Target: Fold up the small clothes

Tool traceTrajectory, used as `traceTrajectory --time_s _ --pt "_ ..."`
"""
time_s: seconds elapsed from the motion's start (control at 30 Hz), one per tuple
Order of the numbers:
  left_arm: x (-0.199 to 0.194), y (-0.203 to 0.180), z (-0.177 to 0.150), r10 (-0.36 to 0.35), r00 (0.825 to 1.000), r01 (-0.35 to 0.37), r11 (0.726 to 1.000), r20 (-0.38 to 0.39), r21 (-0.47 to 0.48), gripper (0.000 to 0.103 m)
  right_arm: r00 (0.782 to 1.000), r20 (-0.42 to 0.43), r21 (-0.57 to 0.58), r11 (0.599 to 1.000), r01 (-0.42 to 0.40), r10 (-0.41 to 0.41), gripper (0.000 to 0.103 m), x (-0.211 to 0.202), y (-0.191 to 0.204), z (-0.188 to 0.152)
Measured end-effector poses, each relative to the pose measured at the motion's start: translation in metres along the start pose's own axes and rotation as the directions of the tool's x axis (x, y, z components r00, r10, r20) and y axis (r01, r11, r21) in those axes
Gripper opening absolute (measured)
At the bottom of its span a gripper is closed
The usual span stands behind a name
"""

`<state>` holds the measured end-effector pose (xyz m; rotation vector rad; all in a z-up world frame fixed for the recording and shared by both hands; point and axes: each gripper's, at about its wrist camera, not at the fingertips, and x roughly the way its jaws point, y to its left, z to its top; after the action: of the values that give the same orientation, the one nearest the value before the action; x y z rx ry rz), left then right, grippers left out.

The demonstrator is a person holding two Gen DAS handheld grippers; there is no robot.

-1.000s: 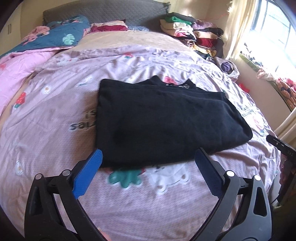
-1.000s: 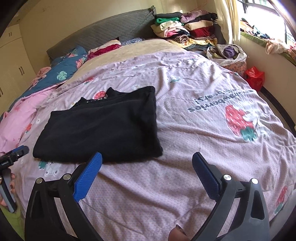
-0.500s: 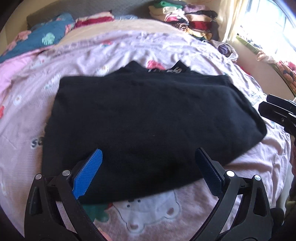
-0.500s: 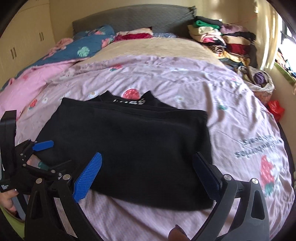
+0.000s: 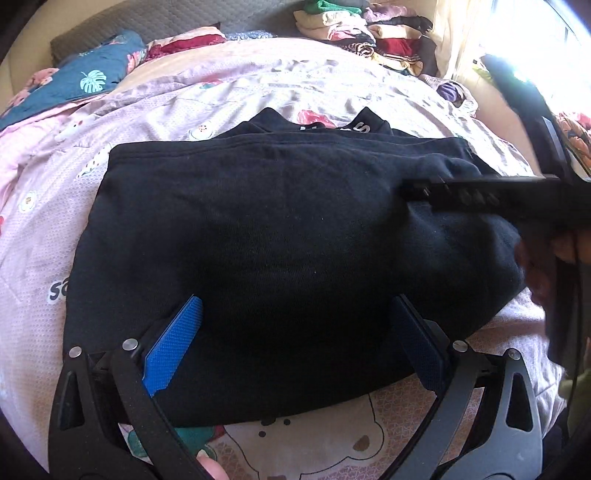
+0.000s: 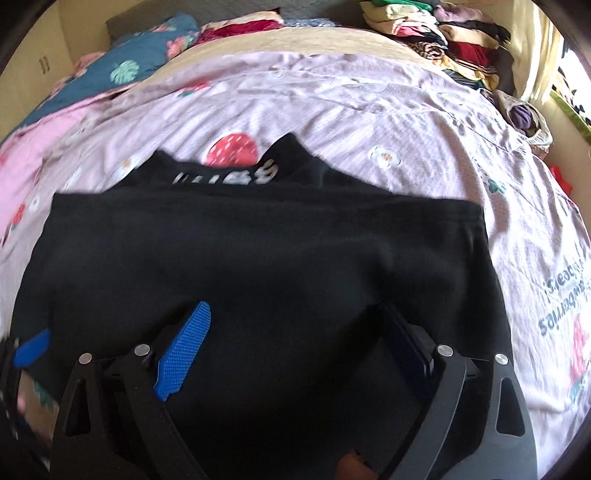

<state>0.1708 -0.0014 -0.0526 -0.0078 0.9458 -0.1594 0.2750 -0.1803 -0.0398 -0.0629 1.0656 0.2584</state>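
Observation:
A black garment [image 5: 280, 236] lies folded flat on the pink bedspread [image 5: 229, 92], its collar with white lettering at the far edge. It also fills the right wrist view [image 6: 266, 266]. My left gripper [image 5: 295, 325] is open, low over the garment's near edge, with its blue pads [image 5: 173, 343] spread wide. My right gripper [image 6: 295, 332] is open and close above the garment's right half; it also shows in the left wrist view [image 5: 480, 195] reaching in from the right. The left gripper's blue tip [image 6: 31, 349] shows at the left edge of the right wrist view.
A stack of folded clothes [image 6: 443, 33] sits at the far right of the bed. A blue leaf-print pillow [image 5: 85, 81] and pink bedding lie at the far left. A basket of clothes [image 6: 524, 118] stands beside the bed near the bright window.
Both grippers have moved forward and down onto the black garment, which now fills both views. The right gripper has swung in over the garment's right side. Both stay open.

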Motion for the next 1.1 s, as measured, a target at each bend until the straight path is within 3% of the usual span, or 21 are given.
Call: traceTrajectory --time_s 0.4,0.47,0.63,1.1 --pt "-0.003 0.002 0.001 -0.028 1.000 0.028 0.999 0.011 -0.021 0.094 0.999 0.011 0.021 0.999 0.041 -0.041 0.092 0.028 -0.015 0.041" --pt "-0.005 0.004 0.002 -0.038 0.999 0.039 0.999 0.012 -0.033 0.094 0.998 0.021 0.030 0.998 0.061 -0.062 0.087 0.025 -0.017 0.044" --pt "-0.015 0.009 0.006 -0.070 0.997 0.071 0.995 0.025 -0.065 0.094 0.996 0.085 0.065 0.998 0.002 -0.007 0.087 -0.005 -0.029 0.041" --pt "-0.051 0.009 0.016 -0.051 0.996 0.058 0.993 0.073 -0.098 0.094 0.972 0.224 0.103 0.990 -0.099 0.074 0.098 -0.096 -0.049 0.011"
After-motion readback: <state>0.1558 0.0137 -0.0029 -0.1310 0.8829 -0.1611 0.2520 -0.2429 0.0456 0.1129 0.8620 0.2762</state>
